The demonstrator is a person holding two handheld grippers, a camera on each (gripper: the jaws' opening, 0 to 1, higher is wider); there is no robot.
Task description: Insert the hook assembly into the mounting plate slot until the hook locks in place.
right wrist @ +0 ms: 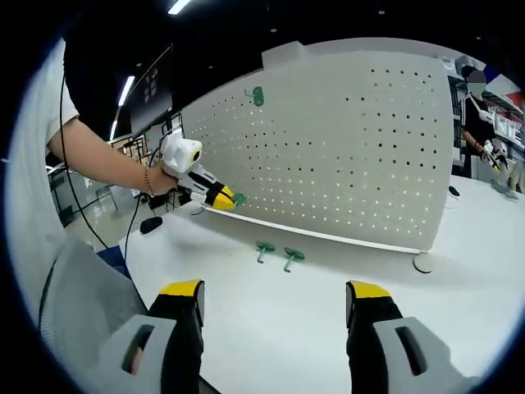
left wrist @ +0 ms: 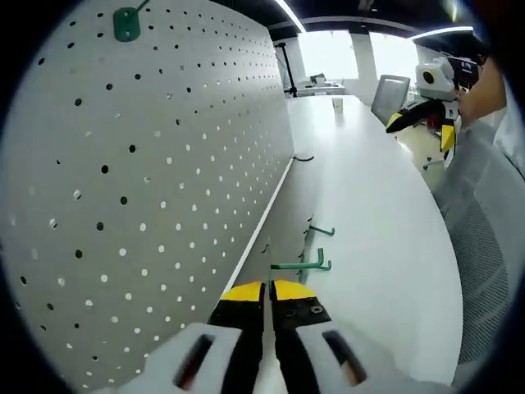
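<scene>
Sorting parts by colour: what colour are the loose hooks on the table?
Green; the two hooks show best in the right gripper view.

An open-plan office or lab is suggested by long ceiling light strips (left wrist: 289,14), bright windows (left wrist: 328,53) and an office chair (left wrist: 389,97) at the far end of a long white table (left wrist: 369,213). A white pegboard (right wrist: 344,156) is stood along the table's edge.
</scene>
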